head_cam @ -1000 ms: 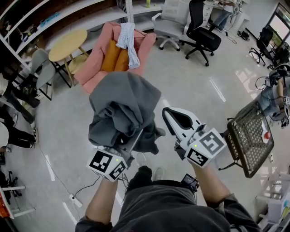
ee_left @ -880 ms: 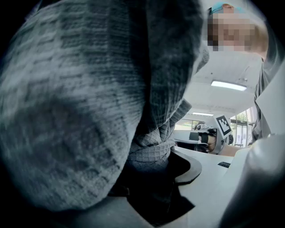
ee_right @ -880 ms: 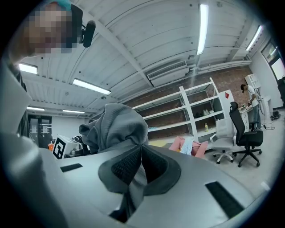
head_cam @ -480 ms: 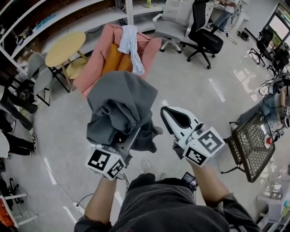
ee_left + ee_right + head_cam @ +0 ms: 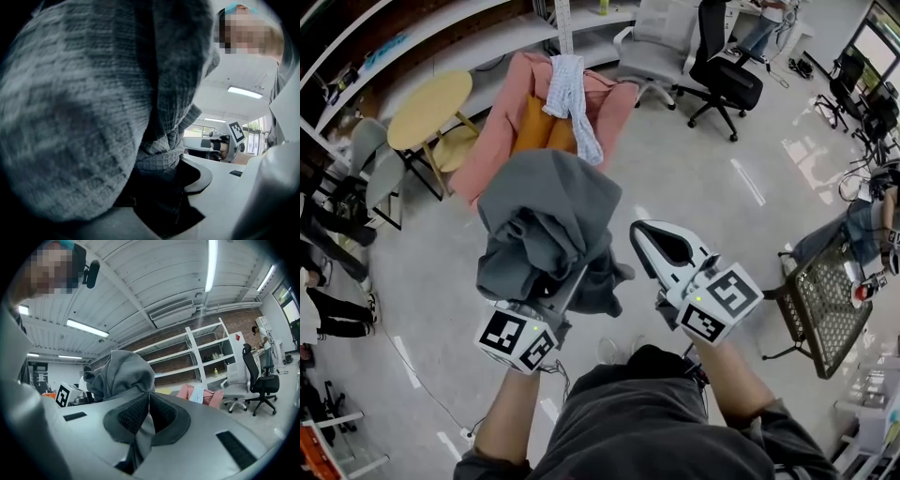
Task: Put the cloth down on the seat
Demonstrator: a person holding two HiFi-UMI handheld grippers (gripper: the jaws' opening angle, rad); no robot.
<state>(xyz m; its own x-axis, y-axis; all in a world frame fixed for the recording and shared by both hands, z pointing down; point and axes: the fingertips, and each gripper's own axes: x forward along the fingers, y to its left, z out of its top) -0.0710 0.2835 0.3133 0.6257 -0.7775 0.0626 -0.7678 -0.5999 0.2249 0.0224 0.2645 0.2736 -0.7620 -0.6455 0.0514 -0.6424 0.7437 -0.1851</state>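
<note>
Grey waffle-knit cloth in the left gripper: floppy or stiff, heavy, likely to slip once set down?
Likely floppy: the grey waffle-knit cloth bunches and droops over the left gripper. Probably light, since one gripper carries it all. Its textured weave should resist sliding, though loose folds may slump.

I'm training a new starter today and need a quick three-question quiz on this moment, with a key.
1. True or false: the grey cloth already lies on the pink armchair.
2. What sits in that armchair? A orange cushions B a laptop C a box
3. Which gripper holds the grey cloth?
Key: 1 false, it is held up over the floor. 2 A, orange cushions. 3 The left gripper.
</note>
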